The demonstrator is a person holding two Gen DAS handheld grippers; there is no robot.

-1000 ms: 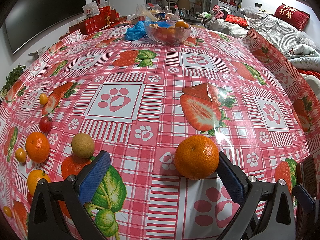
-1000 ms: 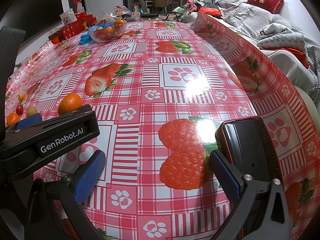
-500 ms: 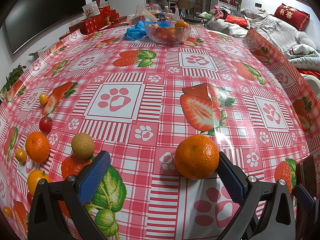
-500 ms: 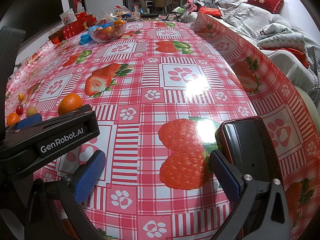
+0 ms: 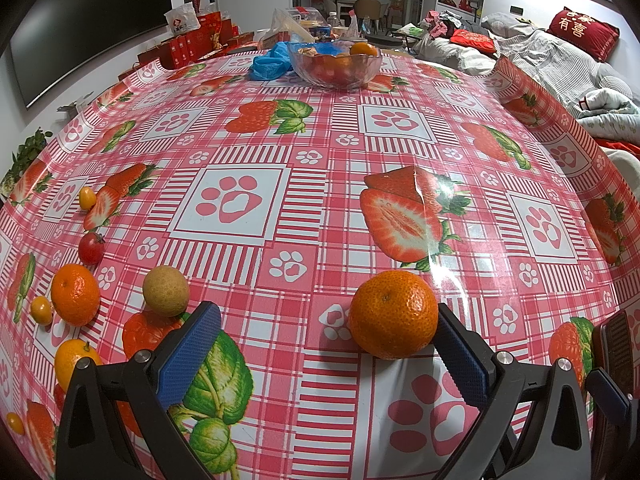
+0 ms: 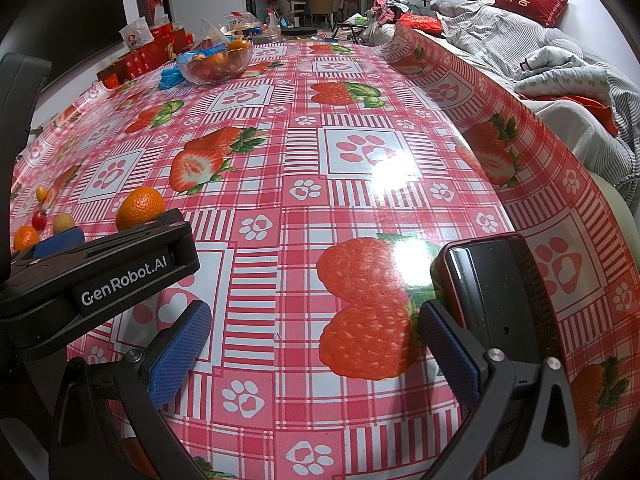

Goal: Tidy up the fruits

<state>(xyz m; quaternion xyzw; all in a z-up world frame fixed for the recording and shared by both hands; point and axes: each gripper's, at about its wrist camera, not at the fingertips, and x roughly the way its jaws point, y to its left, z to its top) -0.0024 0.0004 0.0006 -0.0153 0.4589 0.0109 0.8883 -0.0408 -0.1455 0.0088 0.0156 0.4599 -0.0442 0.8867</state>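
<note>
Orange mandarin (image 5: 393,314) sits on the tablecloth between the left gripper's (image 5: 328,354) spread jaws, ungrasped. Right gripper (image 6: 314,350) gapes empty. Some fruit fills the distant glass bowl (image 5: 334,65); several pieces remain loose.

Home, living/dining rm. Table w/ strawberry-and-paw oilcloth (image 5: 320,152), glass fruit bowl (image 5: 334,65) at far end. Sofa (image 6: 520,40) w/ rumpled bedding, red cushion (image 5: 582,32) w/ Chinese characters. Wall TV (image 5: 80,20) on left, red gift boxes (image 5: 192,42) below it; dining chairs (image 5: 368,10) in far rm.
</note>
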